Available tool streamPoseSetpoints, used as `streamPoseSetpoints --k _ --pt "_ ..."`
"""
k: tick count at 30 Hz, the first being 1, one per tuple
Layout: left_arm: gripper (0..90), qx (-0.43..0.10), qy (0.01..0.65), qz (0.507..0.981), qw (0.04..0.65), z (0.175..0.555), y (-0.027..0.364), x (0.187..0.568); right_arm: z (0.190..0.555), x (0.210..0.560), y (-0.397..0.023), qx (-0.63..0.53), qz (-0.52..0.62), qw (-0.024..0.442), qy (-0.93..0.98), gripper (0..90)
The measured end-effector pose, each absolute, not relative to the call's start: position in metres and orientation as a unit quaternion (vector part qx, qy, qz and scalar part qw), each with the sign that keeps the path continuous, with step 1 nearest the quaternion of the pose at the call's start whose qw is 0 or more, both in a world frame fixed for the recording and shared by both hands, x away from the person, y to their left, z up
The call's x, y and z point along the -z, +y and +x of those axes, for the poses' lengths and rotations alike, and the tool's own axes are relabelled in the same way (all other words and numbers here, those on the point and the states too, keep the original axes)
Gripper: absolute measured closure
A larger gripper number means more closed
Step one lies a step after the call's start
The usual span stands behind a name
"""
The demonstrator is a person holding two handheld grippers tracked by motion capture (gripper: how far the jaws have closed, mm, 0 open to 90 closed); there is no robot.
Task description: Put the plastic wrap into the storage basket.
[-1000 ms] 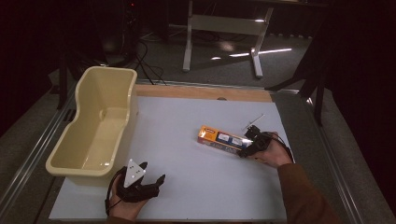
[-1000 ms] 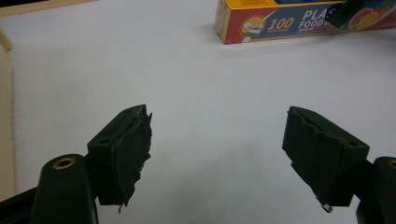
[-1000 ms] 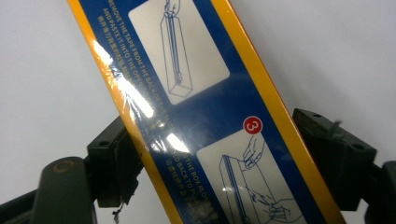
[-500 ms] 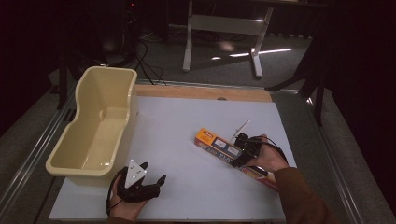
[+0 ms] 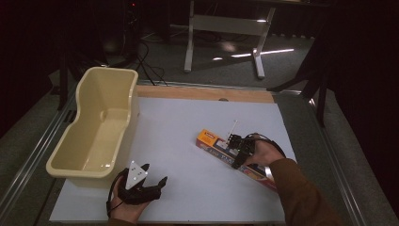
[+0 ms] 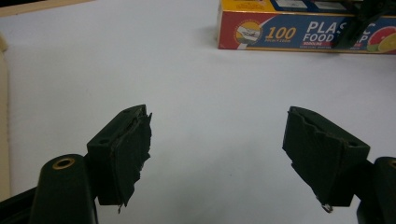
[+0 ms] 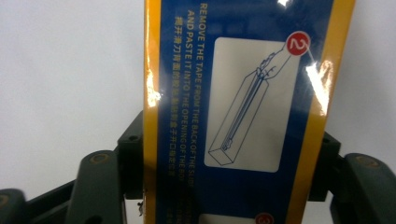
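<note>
Item, near edge: your left gripper [image 5: 151, 182], black jaws spread wide on nothing, resting on the white tabletop [image 5: 188, 122].

Item, mid-table right: long blue-and-yellow cardboard food-wrap box [image 5: 212, 143], lying flat, long axis diagonal. Your right gripper [image 5: 238, 151] straddles it crosswise, jaws just closing, pads against both long sides.

Item, far left: cream plastic tub [image 5: 123, 84].

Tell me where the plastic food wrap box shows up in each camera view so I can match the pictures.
High view: the plastic food wrap box lies right of centre on the white table, slanting toward the lower right, with the right claw across it.
Left gripper view: top right corner, printed side facing the camera.
Right gripper view: centre, running top to bottom between the black jaws.
Shared landmark: the white table.
</note>
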State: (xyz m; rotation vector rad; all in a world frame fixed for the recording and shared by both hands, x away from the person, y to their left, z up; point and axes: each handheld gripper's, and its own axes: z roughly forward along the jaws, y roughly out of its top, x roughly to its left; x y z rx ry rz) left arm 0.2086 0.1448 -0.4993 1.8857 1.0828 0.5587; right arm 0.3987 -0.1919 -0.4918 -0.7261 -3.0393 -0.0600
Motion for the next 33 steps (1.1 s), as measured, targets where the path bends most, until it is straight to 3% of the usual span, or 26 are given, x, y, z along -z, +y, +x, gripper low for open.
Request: streamPoseSetpoints --k 6,23,33 --pt "22.5 -0.225 0.435 0.757 0.434 0.209 0.145 0.499 0.396 0.491 -0.187 0.003 -0.257 0.002 -0.966 39.9" --pt "22.5 -0.224 0.432 0.759 0.433 0.208 0.143 0.5 0.405 0.468 -0.184 0.111 -0.397 0.115 -0.904 40.0" --pt "22.1 -0.225 0.431 0.759 0.432 0.208 0.142 0.501 0.404 0.446 -0.17 0.184 -0.418 0.162 -0.875 40.0"
